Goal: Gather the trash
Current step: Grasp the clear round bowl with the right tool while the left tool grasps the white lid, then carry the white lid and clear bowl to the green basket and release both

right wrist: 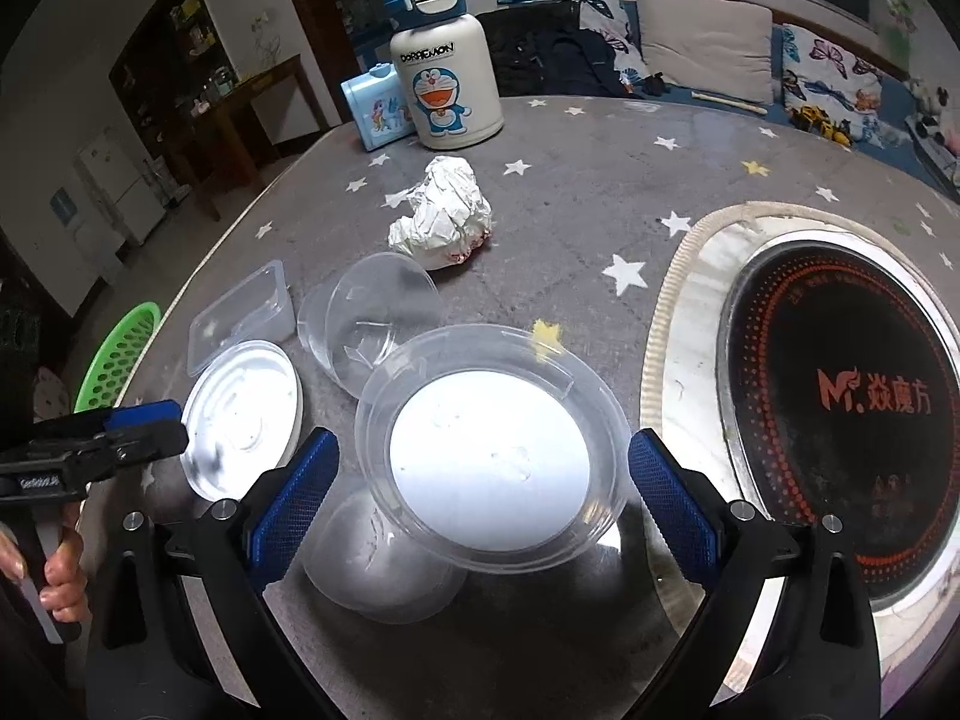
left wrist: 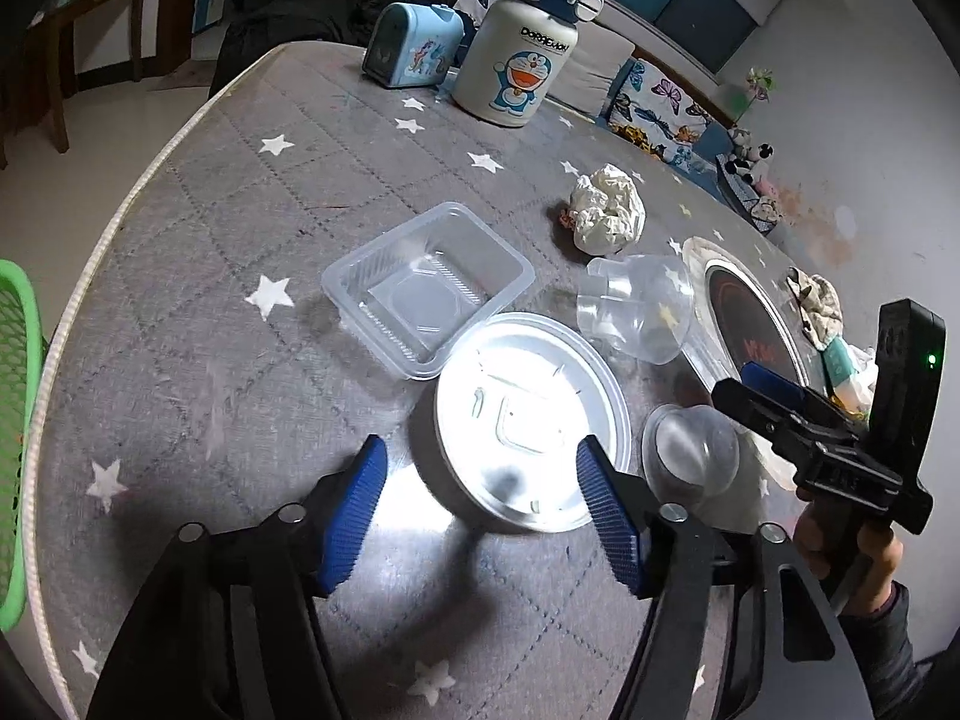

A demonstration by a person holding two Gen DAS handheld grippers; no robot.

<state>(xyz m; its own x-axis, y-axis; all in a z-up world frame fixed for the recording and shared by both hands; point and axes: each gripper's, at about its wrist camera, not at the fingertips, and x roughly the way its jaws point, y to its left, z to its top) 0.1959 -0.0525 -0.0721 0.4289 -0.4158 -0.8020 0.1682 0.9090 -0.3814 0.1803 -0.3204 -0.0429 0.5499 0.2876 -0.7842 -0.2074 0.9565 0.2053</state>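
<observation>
You are near the start of this job, as far as the views let me judge: all the trash I can see lies on the surface (left wrist: 198, 276), and nothing shows inside the green basket (left wrist: 15, 420) at its edge, though only a sliver of its mesh is in sight, so I cannot vouch for its bottom. Your left claw (left wrist: 480, 504) hangs open over the round white lid (left wrist: 531, 420), its blue pads to either side of the lid's near rim without pressing on it; that lid looks like your first pick. Just beyond it sits the rectangular clear tray (left wrist: 429, 288), empty, its corner touching or just beside the lid. To the right lie a clear cup (left wrist: 636, 309) on its side, empty, and a small clear dome cup (left wrist: 690, 456), also with nothing in it. The crumpled paper ball (left wrist: 606, 210) rests farther back, apart from the plastics. Your right claw (right wrist: 480, 498) is open too, spread around a clear round bowl (right wrist: 492, 450) that leans on another clear cup; its pads stand clear of the rim, and the bowl holds nothing I can make out. The Doraemon flask (left wrist: 516, 54) and the small blue case (left wrist: 411, 45) at the far side look like keepers, not trash. So every piece is left to carry.
</observation>
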